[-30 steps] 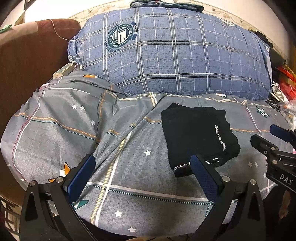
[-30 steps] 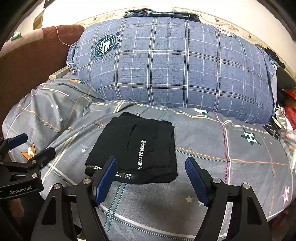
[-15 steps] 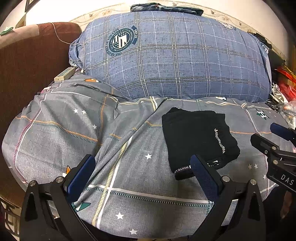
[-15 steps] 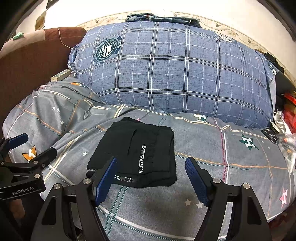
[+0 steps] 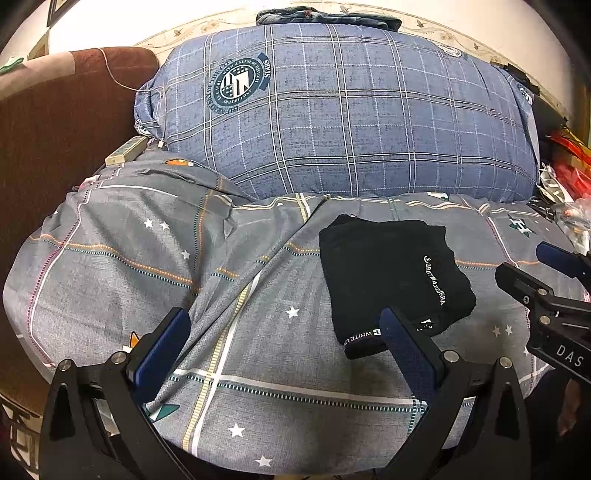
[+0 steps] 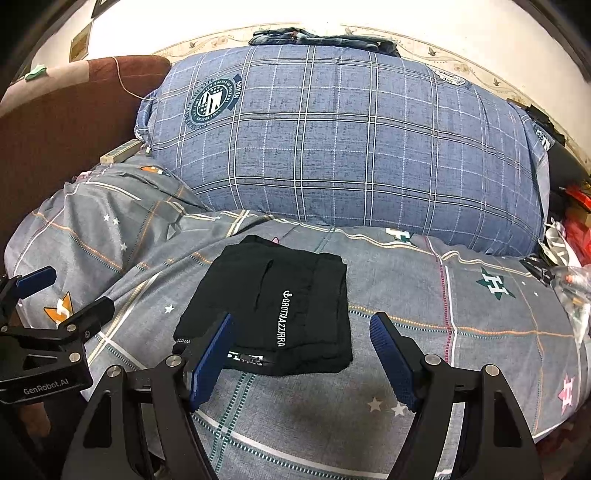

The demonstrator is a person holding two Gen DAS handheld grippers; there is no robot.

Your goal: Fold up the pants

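The black pants (image 5: 391, 273) lie folded into a compact rectangle on the grey patterned bedspread (image 5: 184, 266), with white lettering on top; they also show in the right wrist view (image 6: 280, 306). My left gripper (image 5: 284, 343) is open and empty, held back from the bed's near edge to the left of the pants. My right gripper (image 6: 303, 354) is open and empty, hovering just in front of the pants' near edge. Each gripper shows at the side of the other's view: the right one (image 5: 550, 280) and the left one (image 6: 55, 295).
A large blue plaid pillow (image 5: 347, 122) stands behind the pants, with folded jeans (image 5: 325, 16) on top. A brown headboard (image 5: 55, 122) is at the left. Red and dark clutter (image 5: 565, 173) lies at the right edge of the bed.
Both grippers have drawn back and risen a little, so the pants and pillow sit lower in both views. The pants have not moved.
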